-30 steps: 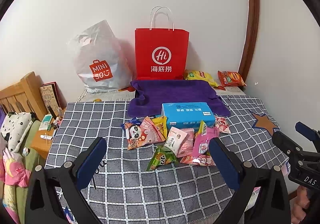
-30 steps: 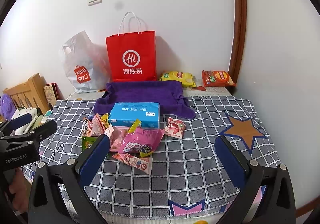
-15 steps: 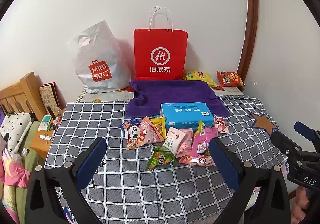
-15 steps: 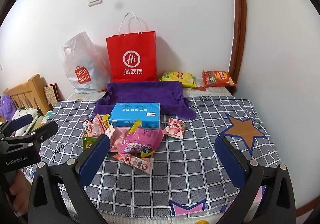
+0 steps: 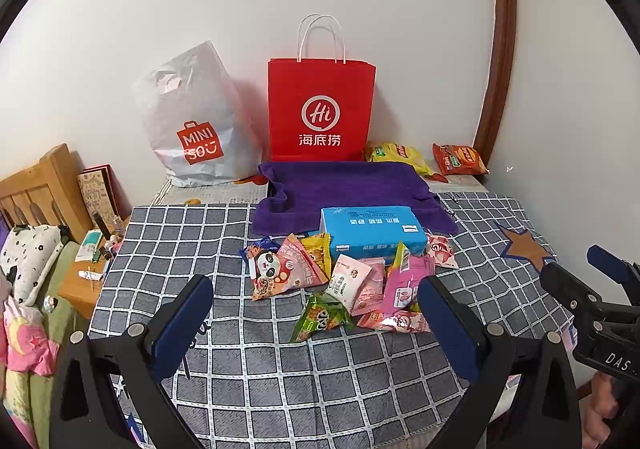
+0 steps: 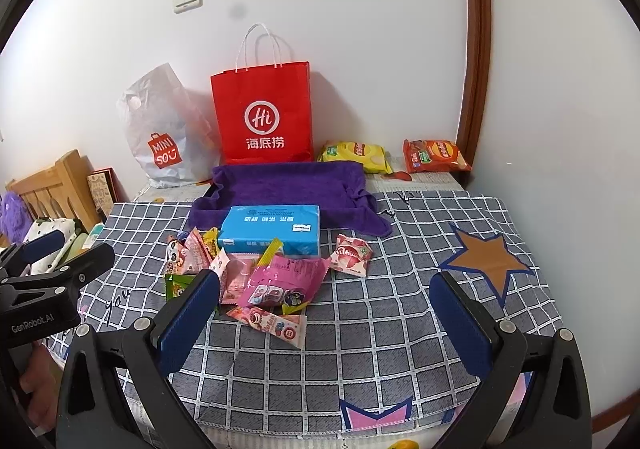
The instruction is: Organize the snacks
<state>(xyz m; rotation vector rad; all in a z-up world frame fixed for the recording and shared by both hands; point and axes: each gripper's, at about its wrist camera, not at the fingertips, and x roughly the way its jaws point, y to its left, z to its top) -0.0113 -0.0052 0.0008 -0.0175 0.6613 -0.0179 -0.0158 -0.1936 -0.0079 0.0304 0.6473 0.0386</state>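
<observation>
The snack packets (image 5: 344, 281) lie in a loose heap on the checked cloth (image 5: 280, 377) of the bench, pressed up against the front of a blue tissue box (image 5: 372, 231), with one pink strawberry packet (image 6: 352, 255) lying a little apart to the right of the heap. Nothing looks sorted yet: the purple-lined tray (image 6: 280, 185) behind the box is bare, so by my reading the whole job is still ahead. A yellow packet (image 6: 354, 155) and an orange packet (image 6: 434, 157) sit further back by the wall, beside the red paper bag (image 5: 320, 109) and a white plastic bag (image 5: 192, 121). The left claw (image 5: 312, 313) hangs wide open and empty, short of the heap's near edge. The right claw (image 6: 324, 309) is likewise spread and empty, the heap lying ahead toward its left finger.
</observation>
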